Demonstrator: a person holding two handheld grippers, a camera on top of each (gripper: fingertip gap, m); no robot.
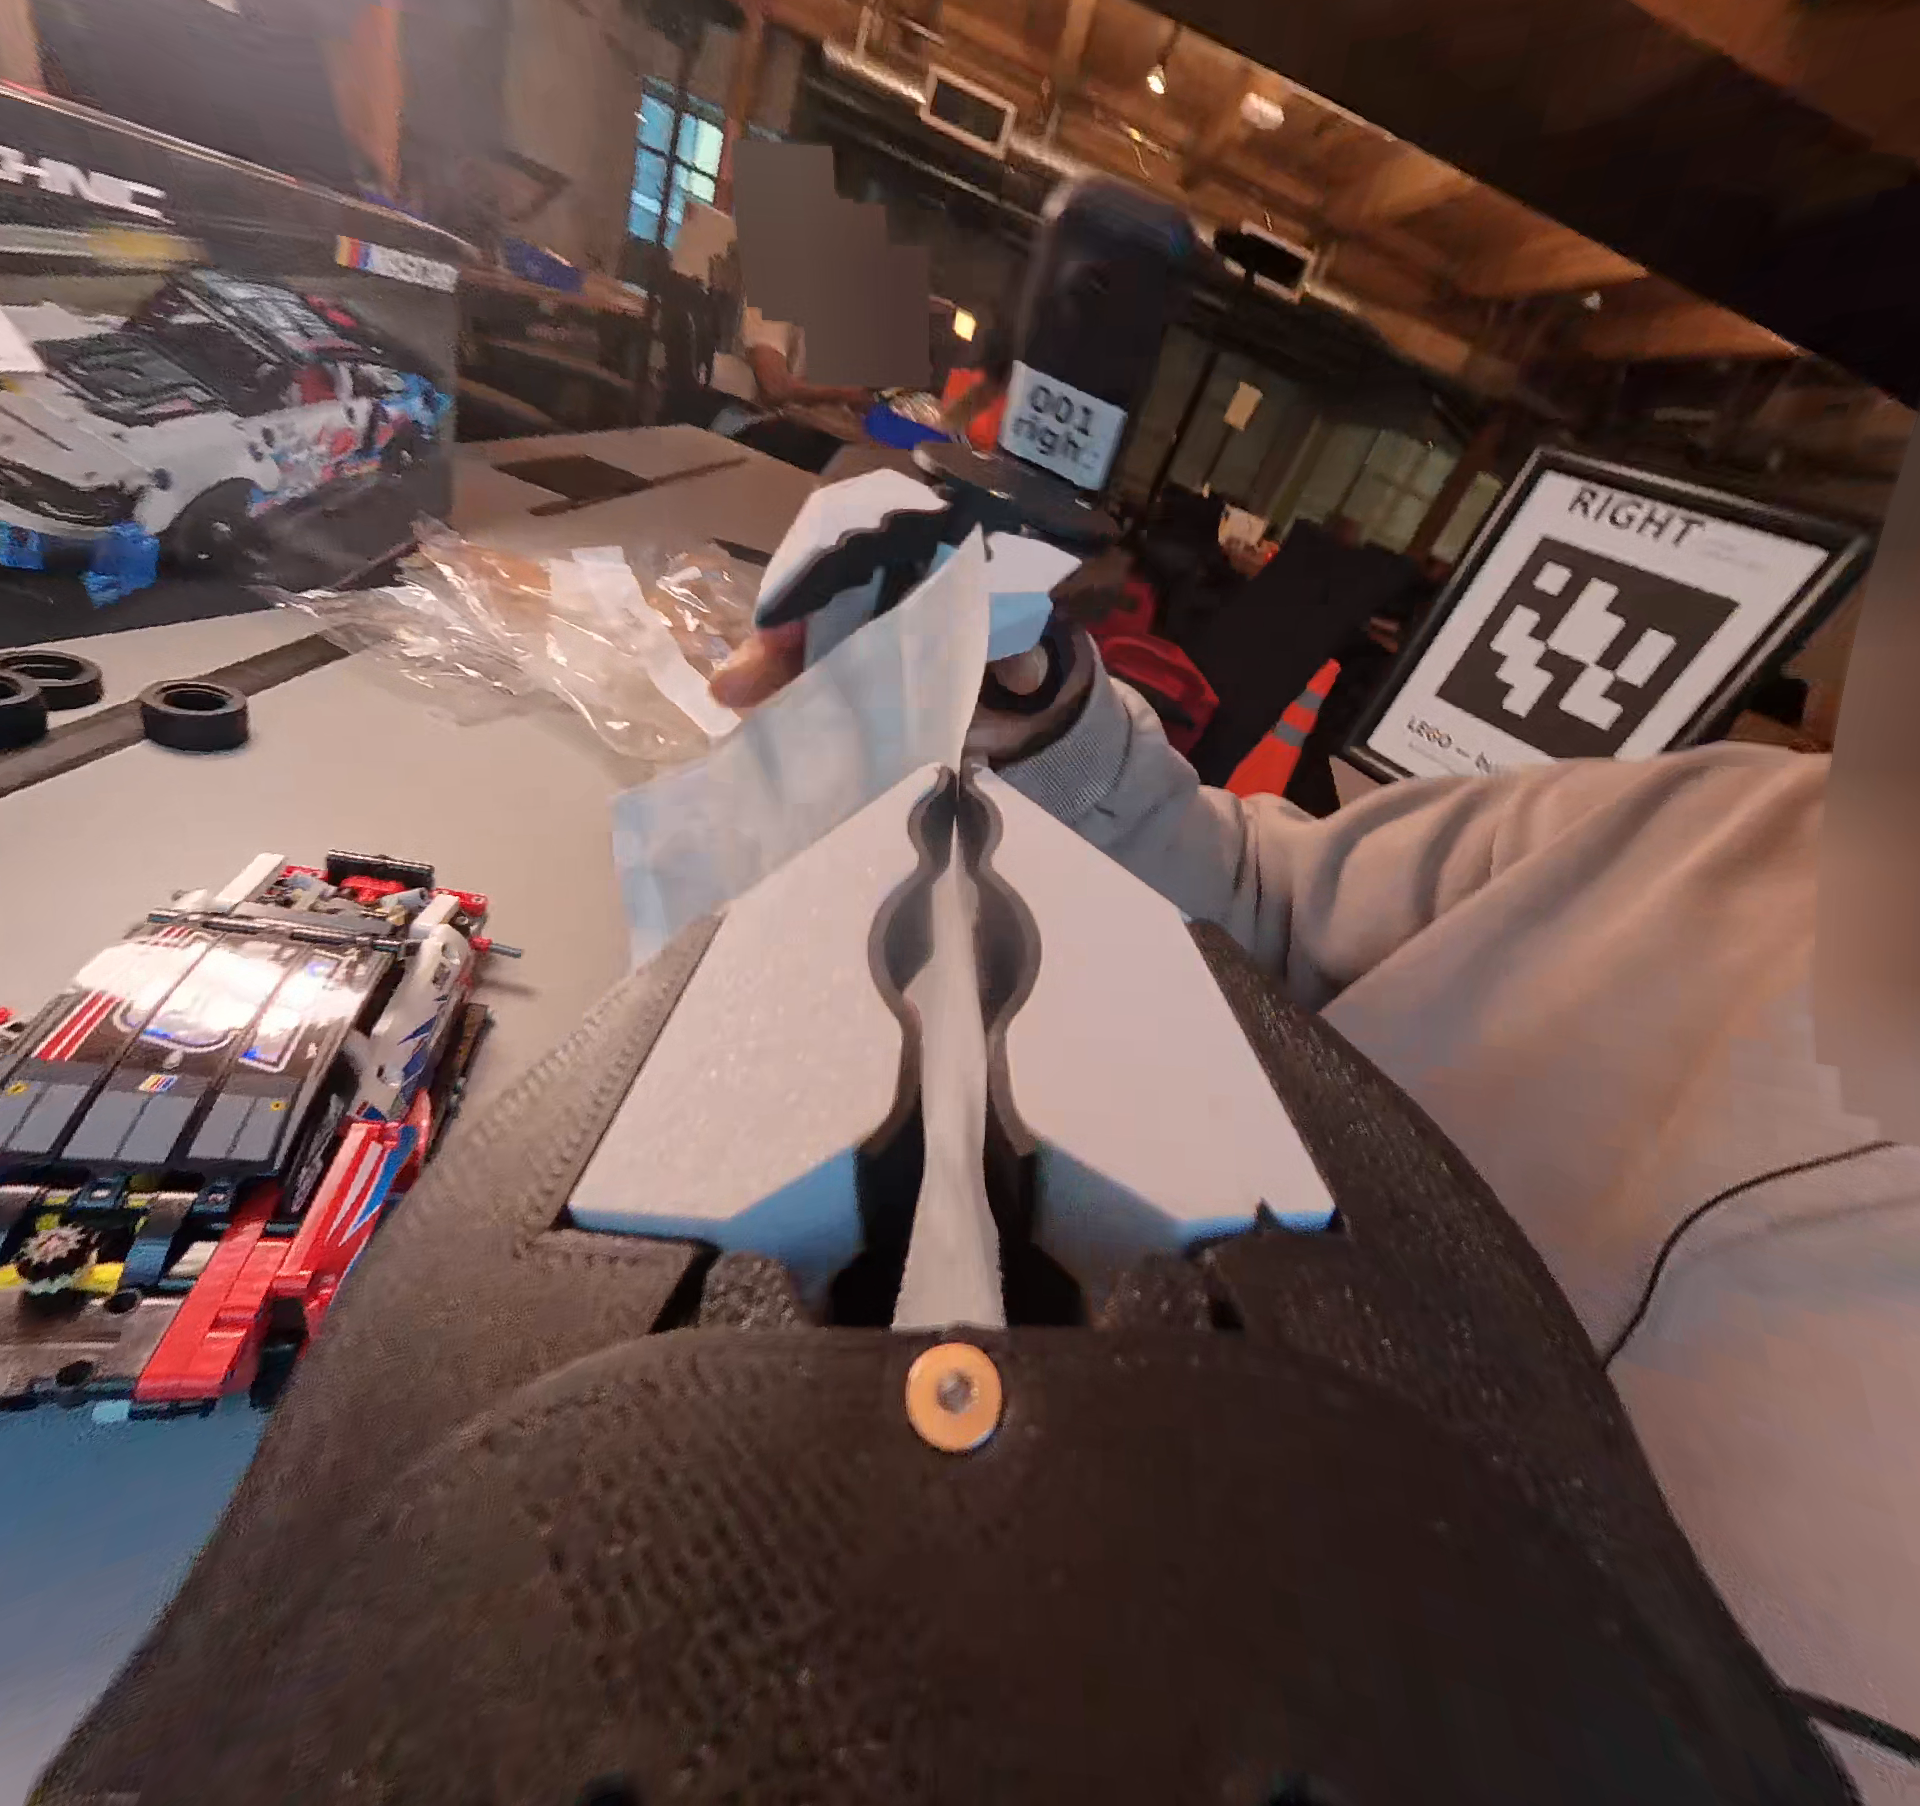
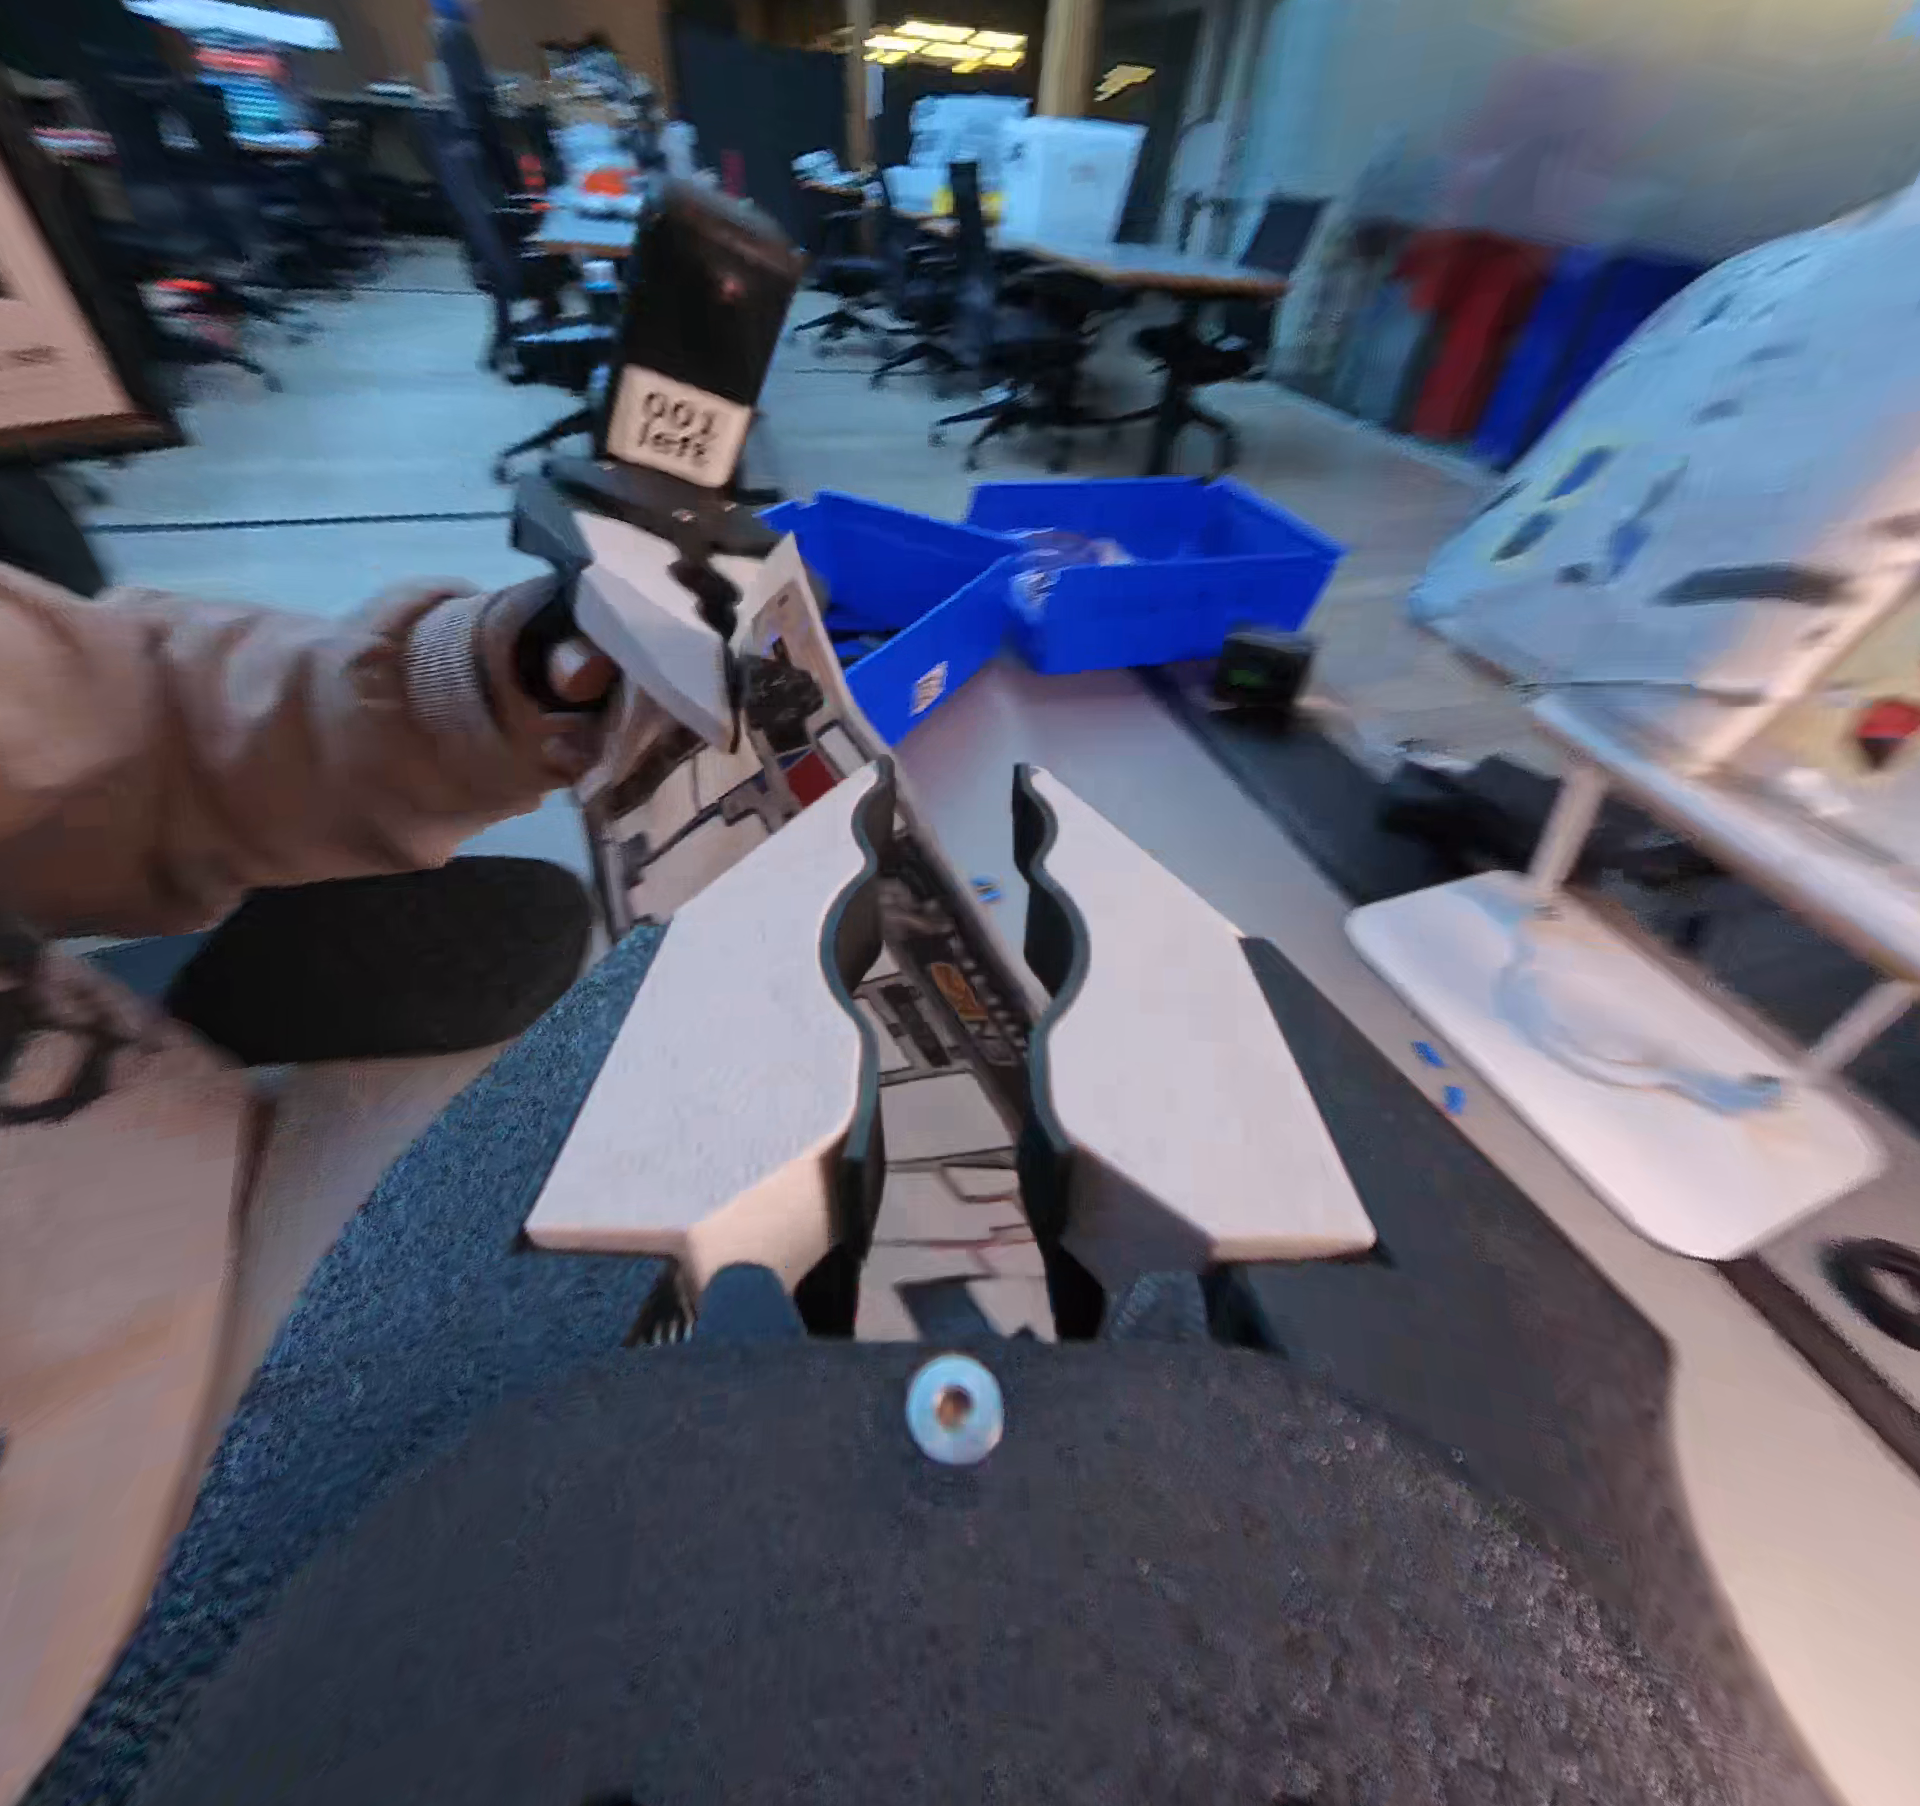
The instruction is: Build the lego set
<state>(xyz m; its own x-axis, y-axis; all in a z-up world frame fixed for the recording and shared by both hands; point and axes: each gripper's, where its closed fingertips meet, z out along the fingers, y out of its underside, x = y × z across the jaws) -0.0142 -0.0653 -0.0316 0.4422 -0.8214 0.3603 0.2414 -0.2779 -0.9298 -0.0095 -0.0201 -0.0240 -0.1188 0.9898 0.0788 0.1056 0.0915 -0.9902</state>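
My left gripper (image 1: 956,780) is shut on a thin pale printed sheet (image 1: 831,717) and holds it up in the air above the grey table (image 1: 364,800). My right gripper (image 2: 954,780) is open, with the same sheet (image 2: 717,821) standing between its fingers, close to the left one. In the left wrist view the right gripper (image 1: 904,624) straddles the sheet's far end. In the right wrist view the left gripper (image 2: 732,717) pinches the sheet's upper edge. A partly built red, white and black lego car (image 1: 229,1060) lies on the table at lower left.
Black tyres (image 1: 192,712) and a crumpled clear bag (image 1: 561,613) lie behind the car, in front of the set's box (image 1: 208,385). A framed marker sign (image 1: 1600,624) stands to the right. Blue bins (image 2: 1091,572) and a white stand (image 2: 1610,1060) sit further along the table. About 5 cm separates my left fingertips from my right.
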